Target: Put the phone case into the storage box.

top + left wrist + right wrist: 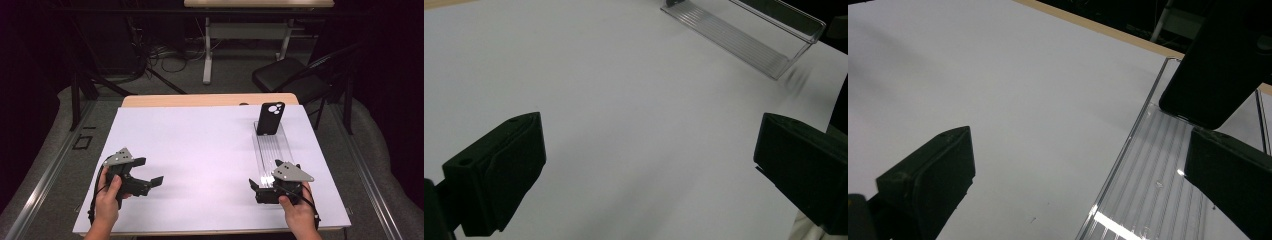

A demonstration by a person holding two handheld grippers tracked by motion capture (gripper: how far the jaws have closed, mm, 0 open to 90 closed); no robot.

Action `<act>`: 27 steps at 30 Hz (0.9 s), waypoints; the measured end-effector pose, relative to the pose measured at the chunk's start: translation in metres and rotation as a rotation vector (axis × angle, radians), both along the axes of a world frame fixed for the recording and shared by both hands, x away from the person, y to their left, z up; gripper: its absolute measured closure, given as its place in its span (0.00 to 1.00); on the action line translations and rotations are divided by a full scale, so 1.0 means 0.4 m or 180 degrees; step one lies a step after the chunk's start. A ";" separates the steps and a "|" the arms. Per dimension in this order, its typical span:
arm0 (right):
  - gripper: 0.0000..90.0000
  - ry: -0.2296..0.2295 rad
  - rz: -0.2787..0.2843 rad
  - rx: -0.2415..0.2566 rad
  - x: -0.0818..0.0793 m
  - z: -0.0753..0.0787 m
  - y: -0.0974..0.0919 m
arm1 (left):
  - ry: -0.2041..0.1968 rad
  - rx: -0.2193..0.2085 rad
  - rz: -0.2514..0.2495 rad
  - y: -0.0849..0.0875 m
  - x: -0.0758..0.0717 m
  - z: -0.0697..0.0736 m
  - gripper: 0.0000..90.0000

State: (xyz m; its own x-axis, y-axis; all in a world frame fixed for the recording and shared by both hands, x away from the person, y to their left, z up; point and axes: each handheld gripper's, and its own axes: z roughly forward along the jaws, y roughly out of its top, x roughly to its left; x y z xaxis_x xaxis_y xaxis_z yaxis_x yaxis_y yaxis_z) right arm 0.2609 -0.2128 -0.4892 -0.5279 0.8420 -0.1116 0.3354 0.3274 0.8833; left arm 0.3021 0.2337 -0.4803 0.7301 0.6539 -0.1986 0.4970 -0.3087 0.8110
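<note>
A black phone [270, 118] stands upright, camera lenses on top, at the far end of a long clear plastic tray [273, 148] on the right of the white sheet [200, 150]. My right gripper [267, 176] is open at the tray's near end. In the right gripper view the gripper [1078, 175] has one jaw over the sheet and the other over the ribbed tray [1148, 190], with the phone [1218, 75] ahead. My left gripper [149, 171] is open above the bare sheet at the left, nothing between its fingers. The left gripper view shows the gripper [644, 170] and the tray [744, 35] farther off.
The sheet covers a wooden table whose far edge [200, 100] shows. Beyond it a black chair [290, 80] stands on the floor at the right, near the legs of another table [207, 50] and loose cables [170, 55].
</note>
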 end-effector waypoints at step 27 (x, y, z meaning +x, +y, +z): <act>0.00 0.0051 0.0037 0.0093 -0.003 -0.031 -0.002 | -0.0021 -0.0031 0.0025 0.007 -0.010 -0.021 0.01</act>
State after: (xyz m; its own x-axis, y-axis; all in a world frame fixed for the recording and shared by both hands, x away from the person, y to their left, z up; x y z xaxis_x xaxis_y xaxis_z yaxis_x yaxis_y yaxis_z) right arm 0.2599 -0.2135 -0.5017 -0.5391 0.8386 -0.0785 0.3460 0.3055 0.8871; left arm 0.2980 0.2365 -0.4887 0.7264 0.6576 -0.2000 0.4939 -0.2971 0.8172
